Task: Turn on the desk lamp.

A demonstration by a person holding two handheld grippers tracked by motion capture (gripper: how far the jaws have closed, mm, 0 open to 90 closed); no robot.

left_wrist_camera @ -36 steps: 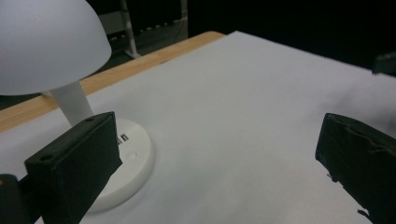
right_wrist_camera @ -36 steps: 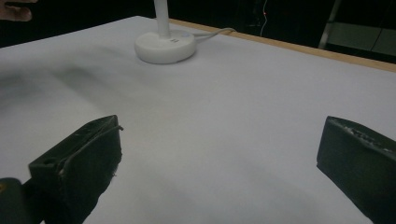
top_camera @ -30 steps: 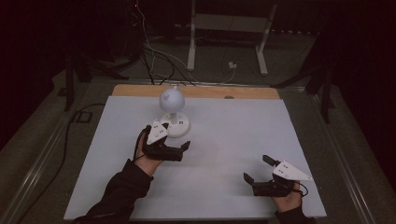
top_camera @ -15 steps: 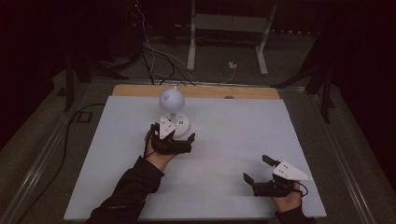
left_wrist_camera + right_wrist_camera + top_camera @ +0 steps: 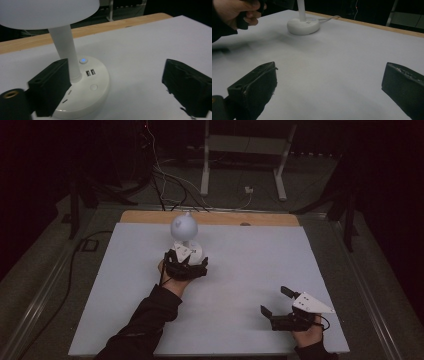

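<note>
The left tongs (image 5: pixel 192 265) hang over the round base of the white desk lamp (image 5: pixel 82 87), their jaws spread and just beginning to narrow, one jaw over the base beside the stem (image 5: pixel 65 52), the other well out over bare table (image 5: pixel 240 270); nothing is gripped. The step in hand looks like lining up on the lamp's controls, since the lit blue button (image 5: pixel 83 60) sits just ahead of the near jaw, beyond the two sockets (image 5: pixel 90 73). The next move probably calls for lowering one jaw tip squarely onto a button without nudging the base. The right tongs (image 5: pixel 280 307) rest open, well apart from the lamp.
</note>
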